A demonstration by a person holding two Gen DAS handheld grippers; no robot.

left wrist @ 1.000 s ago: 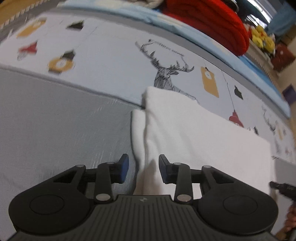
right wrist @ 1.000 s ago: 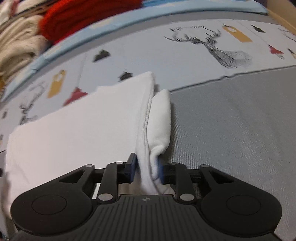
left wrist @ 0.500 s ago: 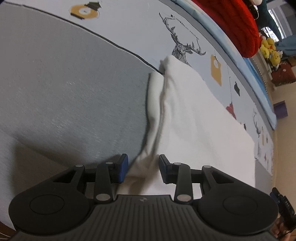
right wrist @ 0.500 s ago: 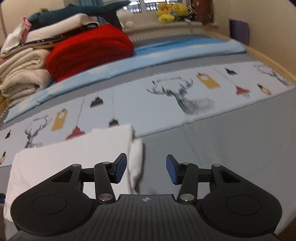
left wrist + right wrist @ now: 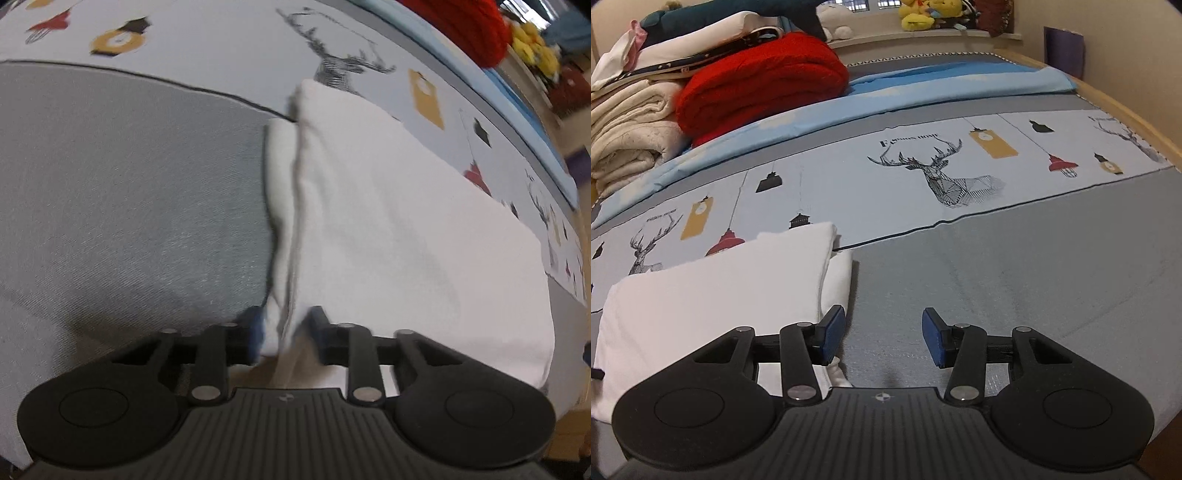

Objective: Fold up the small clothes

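While its jaws have just been closing, the left gripper (image 5: 286, 332) pinches the near edge of the one white garment (image 5: 388, 229), its fold between the pads. That garment lies folded on the bed (image 5: 122, 192), long axis running across the deer-print sheet (image 5: 934, 173). Spread wide over bare grey cover, the right gripper (image 5: 884, 338) holds nothing, the garment just beside its left finger. Only the right view shows the red blanket (image 5: 761, 85) whole beside one stack of linens (image 5: 631, 122).
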